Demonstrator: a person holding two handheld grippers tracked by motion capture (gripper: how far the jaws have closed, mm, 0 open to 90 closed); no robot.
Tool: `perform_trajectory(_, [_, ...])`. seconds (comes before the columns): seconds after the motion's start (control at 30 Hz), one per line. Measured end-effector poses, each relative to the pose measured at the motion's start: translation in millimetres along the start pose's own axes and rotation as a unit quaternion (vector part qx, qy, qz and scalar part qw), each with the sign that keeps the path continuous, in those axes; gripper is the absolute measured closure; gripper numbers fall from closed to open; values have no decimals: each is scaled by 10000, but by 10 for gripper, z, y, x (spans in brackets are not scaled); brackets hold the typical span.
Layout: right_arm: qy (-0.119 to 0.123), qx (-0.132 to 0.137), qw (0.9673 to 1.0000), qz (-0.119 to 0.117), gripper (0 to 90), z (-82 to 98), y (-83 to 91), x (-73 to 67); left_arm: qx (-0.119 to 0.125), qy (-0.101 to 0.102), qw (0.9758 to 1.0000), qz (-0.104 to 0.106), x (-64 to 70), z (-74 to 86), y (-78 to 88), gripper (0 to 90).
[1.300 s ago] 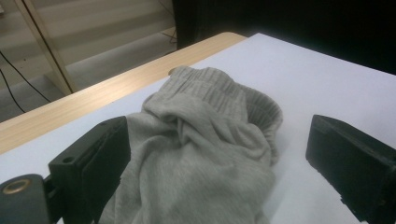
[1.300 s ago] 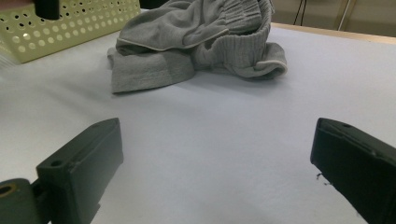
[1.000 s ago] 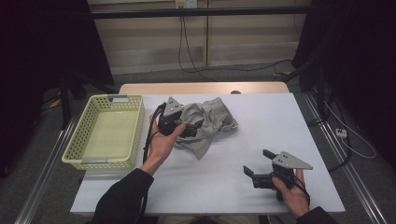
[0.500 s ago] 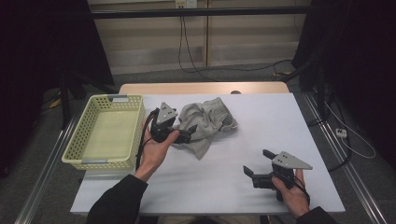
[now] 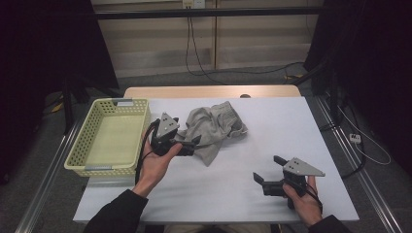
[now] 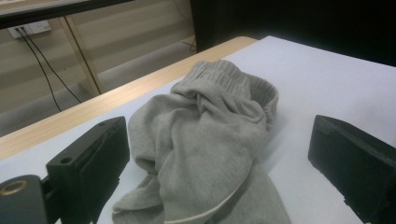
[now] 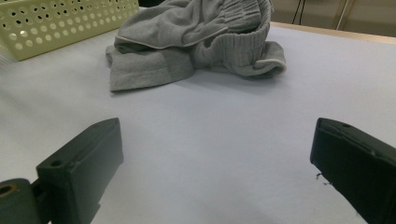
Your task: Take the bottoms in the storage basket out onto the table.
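Note:
A crumpled grey garment (image 5: pixel 214 128) with a ribbed waistband lies on the white table, left of centre. My left gripper (image 5: pixel 193 145) is at the garment's left edge, open and pointing right. In the left gripper view the grey garment (image 6: pixel 205 135) lies between and beyond the spread jaws of the left gripper (image 6: pixel 219 140). My right gripper (image 5: pixel 267 169) rests near the front right of the table, open, with bare tabletop between its jaws. In the right gripper view the right gripper (image 7: pixel 217 140) faces the garment (image 7: pixel 187 42), well short of it.
A pale yellow perforated basket (image 5: pixel 109 141) sits at the table's left side, close to my left hand, and its wall (image 7: pixel 56 23) shows in the right gripper view. White tabletop (image 5: pixel 291 126) spreads right of the garment. Cables hang behind the table's far edge.
My left gripper has drawn back slightly left and toward the person, from over the garment to its left edge. The right gripper has stayed put.

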State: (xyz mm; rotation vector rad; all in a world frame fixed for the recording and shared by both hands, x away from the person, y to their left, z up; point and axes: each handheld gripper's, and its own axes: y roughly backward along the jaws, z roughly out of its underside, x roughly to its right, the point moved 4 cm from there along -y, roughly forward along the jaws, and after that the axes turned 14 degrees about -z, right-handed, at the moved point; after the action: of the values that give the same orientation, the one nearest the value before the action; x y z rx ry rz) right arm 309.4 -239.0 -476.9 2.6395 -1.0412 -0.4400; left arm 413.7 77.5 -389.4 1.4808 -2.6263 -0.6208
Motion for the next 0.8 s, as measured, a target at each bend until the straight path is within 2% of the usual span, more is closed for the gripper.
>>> perform_trajectory(0.17, [12, -13, 10000, -8, 24, 2, 3, -2, 52, 31, 10000, -40, -39, 28, 83, 54])
perform_trajectory(0.27, [2, -17, 10000, -17, 24, 2, 1, -5, 84, -7, 9998, -205, -71, 65, 119, 51])
perform_trajectory(0.47, [6, -35, 10000, -40, 24, 5, -6, -12, 104, -72, 9998, -170, -116, 146, 213, 48])
perform_trajectory(0.63, [7, -32, 10000, -42, 24, 4, -5, -14, 34, 52, 9999, -143, -157, 225, 276, 47])
perform_trajectory(0.67, [6, -32, 10000, -42, 25, 4, -5, -13, 18, 154, 9998, -92, -160, 238, 285, 47])
perform_trajectory(0.73, [4, -32, 10000, -38, 25, 5, -6, -12, -50, 223, 9997, -80, -178, 268, 298, 47])
perform_trajectory(0.8, [8, -32, 10000, -44, 25, 5, -7, -15, -42, 132, 9998, -132, -180, 295, 328, 48])
